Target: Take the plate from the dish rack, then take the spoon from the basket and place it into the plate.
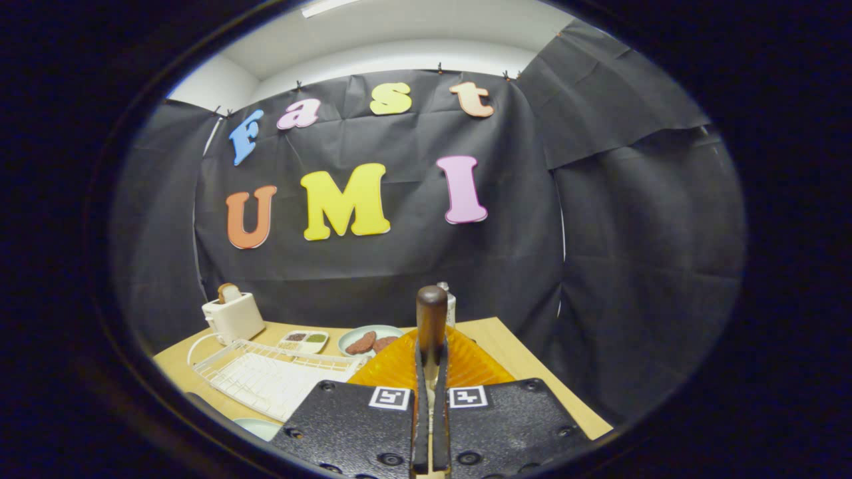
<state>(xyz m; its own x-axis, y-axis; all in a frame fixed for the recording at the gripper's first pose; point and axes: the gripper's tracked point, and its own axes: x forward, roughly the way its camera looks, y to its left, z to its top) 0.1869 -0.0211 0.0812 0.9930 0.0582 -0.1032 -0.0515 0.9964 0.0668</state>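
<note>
My gripper (431, 389) is shut on a spoon (431, 314), whose dark brown rounded handle sticks up between the two fingers. Its bowl end is hidden. Just behind the fingers lies the ribbed orange basket (474, 364) on the wooden table. The white wire dish rack (266, 372) sits to the left of the fingers and holds no dishes that I can see. A pale green plate (258, 427) shows as a sliver of rim on the table, nearer than the rack and left of the fingers.
Beyond the rack stand a white toaster (233, 317) with toast in it, a small divided dish (303, 341) and a pale plate with two brown patties (369, 340). A small bottle (451, 303) stands behind the spoon handle. The table's edge (552, 389) runs on the right.
</note>
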